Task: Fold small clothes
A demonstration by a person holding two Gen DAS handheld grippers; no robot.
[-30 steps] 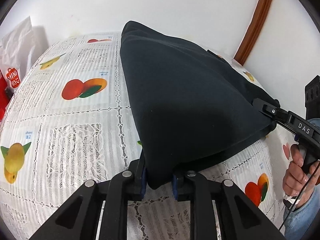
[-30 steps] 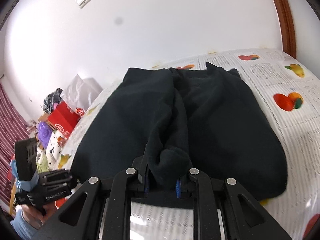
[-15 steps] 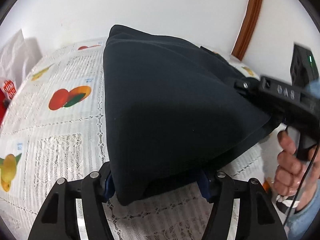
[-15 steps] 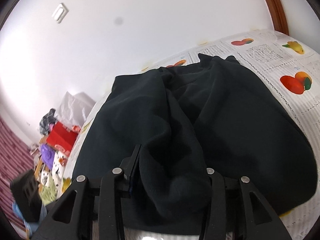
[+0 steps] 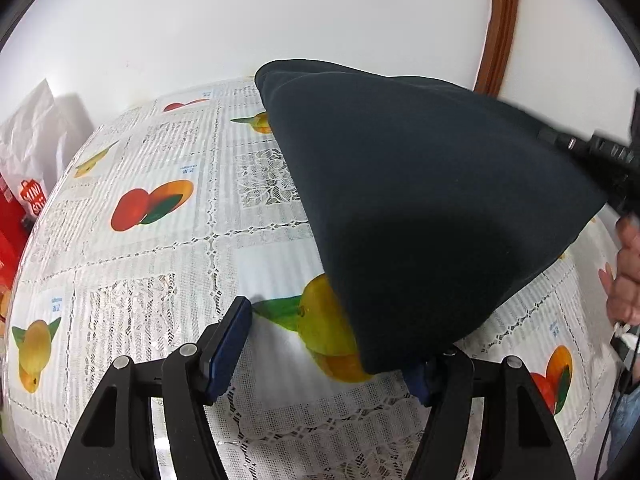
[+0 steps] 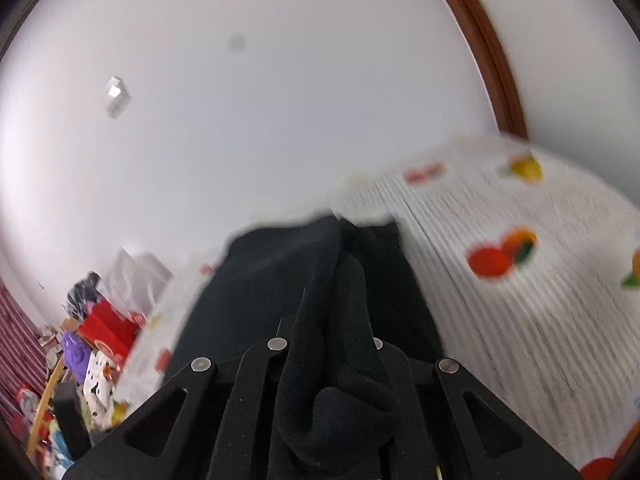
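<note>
A black garment (image 5: pixel 432 216) is held up over the fruit-print tablecloth (image 5: pixel 160 264) in the left wrist view. My left gripper (image 5: pixel 324 352) is open; the garment's lower corner hangs over its right finger, the left finger (image 5: pixel 226 350) is bare. My right gripper shows at the right edge of the left wrist view (image 5: pixel 592 152), holding the cloth's far corner. In the blurred right wrist view the garment (image 6: pixel 340 340) bunches between the fingers of my right gripper (image 6: pixel 332 364), which is shut on it.
A white bag (image 5: pixel 36 136) and a red box (image 5: pixel 12 232) stand at the table's left end. A wall runs behind the table, with a brown frame (image 5: pixel 500 24). Clutter (image 6: pixel 80 352) lies beyond the table's left side. A hand (image 5: pixel 624 276) holds the right gripper.
My left gripper opened wide and let go of the garment's corner. My right gripper opened briefly, then closed on the cloth and tilted upward, lifting it; the right view is now blurred.
</note>
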